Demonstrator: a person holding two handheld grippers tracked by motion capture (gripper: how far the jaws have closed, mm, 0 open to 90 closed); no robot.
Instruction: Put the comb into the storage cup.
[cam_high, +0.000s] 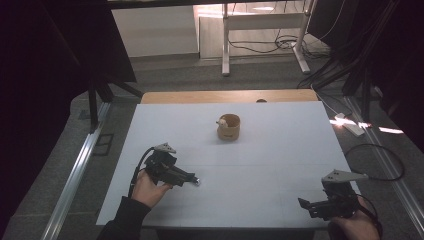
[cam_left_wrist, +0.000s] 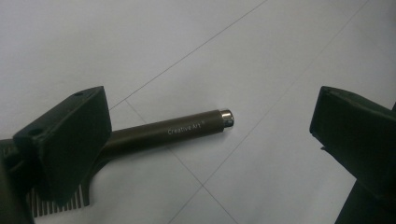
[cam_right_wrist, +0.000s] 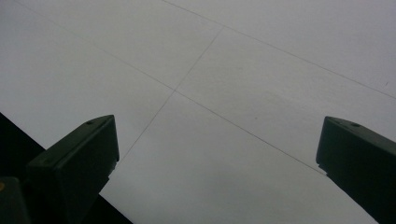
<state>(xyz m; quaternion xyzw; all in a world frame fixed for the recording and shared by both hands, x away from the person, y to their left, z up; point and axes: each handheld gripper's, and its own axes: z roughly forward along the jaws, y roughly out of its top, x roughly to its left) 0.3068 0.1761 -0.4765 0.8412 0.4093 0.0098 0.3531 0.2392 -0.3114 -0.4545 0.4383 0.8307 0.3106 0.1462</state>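
Observation:
A dark brown brush handle (cam_left_wrist: 187, 128) printed "Creative Art", with a silver end cap, lies on the white table. It runs out from beneath the left-hand jaw, and pale bristles (cam_left_wrist: 60, 203) show below that jaw. My left gripper (cam_left_wrist: 208, 100) hovers over it with its jaws wide apart, gripping nothing. In the high view the left gripper (cam_high: 189, 177) sits at the front left, with the brush's silver tip (cam_high: 197, 180) just past it. My right gripper (cam_high: 307, 206) rests open at the front right over bare table (cam_right_wrist: 215, 123).
A small brown cup (cam_high: 228, 129) with a pale item poking out of it stands at the table's middle, towards the back. The white table sheet (cam_high: 280, 150) carries thin fold lines. A cable (cam_high: 380, 165) loops off the right edge. The floor around is dark.

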